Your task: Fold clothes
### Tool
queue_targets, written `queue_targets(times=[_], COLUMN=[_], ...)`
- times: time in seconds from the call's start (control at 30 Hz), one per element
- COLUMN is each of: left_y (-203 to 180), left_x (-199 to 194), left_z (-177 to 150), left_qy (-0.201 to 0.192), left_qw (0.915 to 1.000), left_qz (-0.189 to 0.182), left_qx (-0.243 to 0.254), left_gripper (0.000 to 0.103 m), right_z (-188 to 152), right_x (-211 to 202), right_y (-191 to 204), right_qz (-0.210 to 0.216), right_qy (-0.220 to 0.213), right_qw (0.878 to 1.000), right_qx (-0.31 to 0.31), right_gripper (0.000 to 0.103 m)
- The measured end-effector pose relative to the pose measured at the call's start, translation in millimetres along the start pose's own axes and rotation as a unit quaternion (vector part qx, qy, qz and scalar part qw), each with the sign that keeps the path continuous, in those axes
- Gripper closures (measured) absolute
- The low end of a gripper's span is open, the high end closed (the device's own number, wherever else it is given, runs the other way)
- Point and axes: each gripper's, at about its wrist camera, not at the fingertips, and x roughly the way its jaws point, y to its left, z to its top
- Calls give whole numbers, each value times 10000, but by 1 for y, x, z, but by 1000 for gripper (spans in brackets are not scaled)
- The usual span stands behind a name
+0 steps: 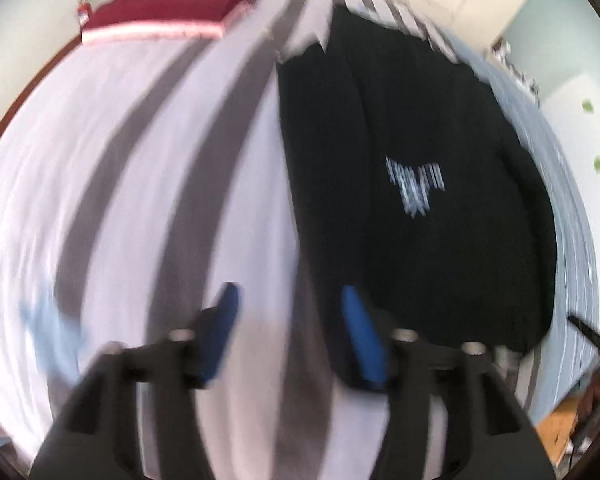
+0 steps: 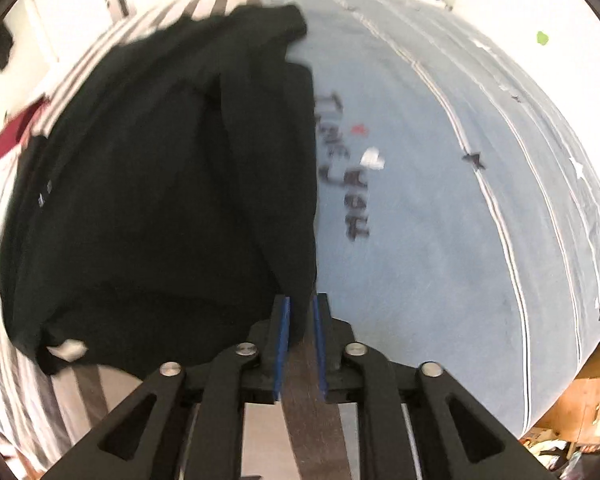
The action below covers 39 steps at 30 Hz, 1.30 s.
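A black garment [image 1: 420,208] with a small white print lies on the bed, partly folded. It also shows in the right wrist view [image 2: 160,200], with a flap folded over along its right side. My left gripper [image 1: 290,300] is open and empty, hovering over the striped sheet just left of the garment's near corner. My right gripper [image 2: 301,312] is nearly closed on the garment's near right corner, with black cloth between its blue pads. The left view is blurred by motion.
The bed has a white sheet with grey stripes [image 1: 148,184] and a light blue cover [image 2: 440,200] with dark lettering. A dark red pillow [image 1: 168,12] lies at the far end. A wooden piece of furniture [image 2: 580,404] stands by the bed's right edge.
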Motion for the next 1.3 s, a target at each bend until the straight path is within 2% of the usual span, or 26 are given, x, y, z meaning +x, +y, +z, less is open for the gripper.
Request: queue_targets(times=[0.03, 0.13, 0.27, 0.4, 0.5, 0.57, 0.6, 0.67, 0.8, 0.93, 1.03, 1.1, 1.13, 1.23, 1.3], left_y=[2, 10, 13, 5, 10, 10, 9, 12, 33, 83, 124, 153, 167, 194, 213], left_x=[9, 35, 72, 102, 118, 117, 116, 108, 73, 24, 11, 8, 9, 11, 5], left_z=[15, 61, 120, 142, 149, 151, 152, 152, 146, 141, 140, 136, 133, 128, 124], left_qy=[-49, -194, -307, -246, -168, -251, -278, -369, -588, -734, -673, -454, -307, -123, -176], left_qw=[10000, 9997, 9985, 9957, 9941, 9925, 9917, 9913, 9926, 9959, 9975, 9976, 9972, 9903, 9874], left_qz=[-33, -132, -349, -396, -555, -645, -684, -729, -686, -313, 221, 506, 627, 1273, 1206], left_qx=[18, 74, 290, 799, 915, 1005, 1053, 1031, 812, 416, 67, -162, -275, -538, -1011], left_gripper=[40, 40, 40, 39, 40, 68, 89, 97, 99, 99, 99, 97, 92, 92, 91], right_z=[7, 30, 65, 94, 103, 110, 111, 109, 105, 99, 100, 107, 108, 113, 117], right_x=[0, 7, 37, 70, 82, 89, 92, 93, 102, 110, 114, 121, 122, 124, 125], right_y=[1, 12, 60, 103, 125, 131, 133, 134, 137, 139, 142, 145, 145, 145, 146], right_qz=[140, 519, 762, 892, 856, 851, 850, 853, 808, 717, 713, 725, 737, 747, 745], right_qy=[-47, -166, -364, -394, -477, -479, -473, -438, -329, -314, -327, -305, -283, -233, -226], right_qw=[9998, 9979, 9962, 9952, 9952, 9952, 9952, 9953, 9961, 9969, 9967, 9966, 9965, 9964, 9962], right_qx=[131, 344, 223, 119, 50, 84, 100, 129, 124, -65, -203, -264, -283, -327, -382], right_gripper=[82, 80, 80, 80, 80, 80, 80, 80, 80, 80, 80, 80, 80, 80, 80])
